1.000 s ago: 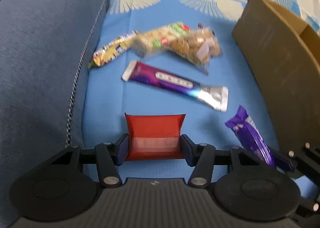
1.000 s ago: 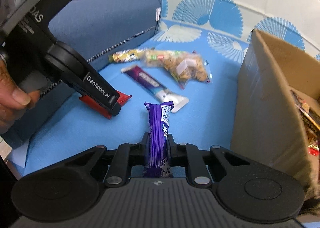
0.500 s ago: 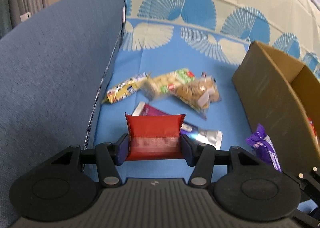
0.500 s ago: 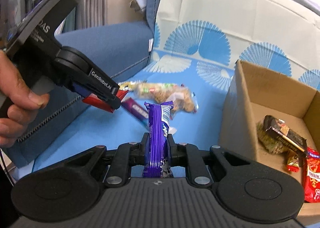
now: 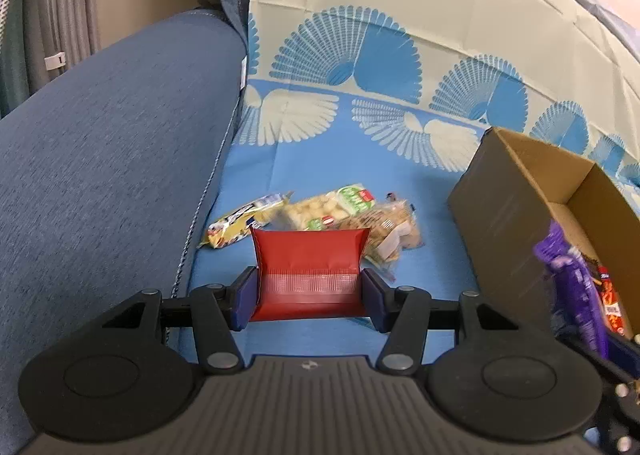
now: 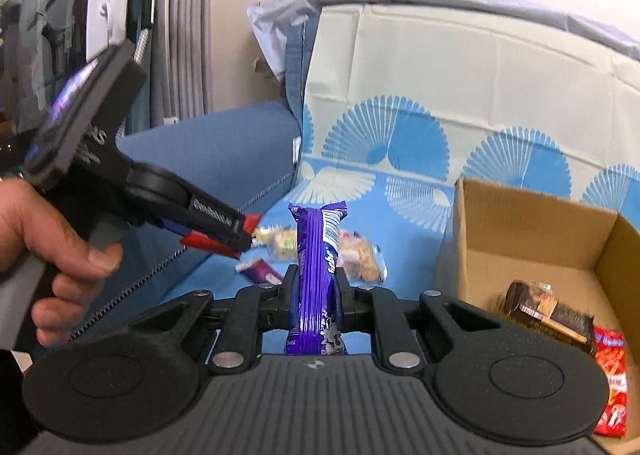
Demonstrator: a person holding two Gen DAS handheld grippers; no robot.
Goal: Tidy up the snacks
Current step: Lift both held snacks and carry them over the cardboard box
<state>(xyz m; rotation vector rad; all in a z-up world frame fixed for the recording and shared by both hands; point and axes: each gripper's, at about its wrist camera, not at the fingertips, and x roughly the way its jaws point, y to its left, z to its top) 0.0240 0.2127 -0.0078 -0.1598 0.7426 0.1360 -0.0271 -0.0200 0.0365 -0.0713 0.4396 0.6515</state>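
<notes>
Snacks status: the flat red foil snack packet (image 5: 308, 275) is clamped across its width in your left gripper (image 5: 306, 297), and the purple wrapped chocolate bar (image 6: 318, 275) stands upright, pinched at its middle in your right gripper (image 6: 316, 297). Both grippers are closed down onto their loads, wide for the packet, narrow for the bar.

Change over the last second: both grippers have come up off the blue patterned sofa cover (image 5: 320, 159) and tilted level. A second ago the packet and bar sat low over the fabric; now both are airborne and the open brown cardboard box (image 6: 532, 251) is fully in the right view. So the lift looks done, and the carry to the box is the step in hand.

Left on the cover: a yellow wrapped bar (image 5: 240, 225), a clear bag of pale biscuits (image 5: 324, 209), a clear bag of brown cookies (image 5: 394, 233) and a purple-and-silver bar (image 6: 260, 269), clustered near the blue sofa armrest (image 5: 100, 175).

Box already holds a dark wrapped snack (image 6: 548, 311) and a red packet (image 6: 610, 371); bare floor shows at its back half.

Clearance:
- Near box wall is the edge to clear; bar tip sits about level with the rim in the left view.
- Your left gripper is close beside the right one, so stagger the drops.
- Armrest blocks the left side; open room is over the cover and above the box.
</notes>
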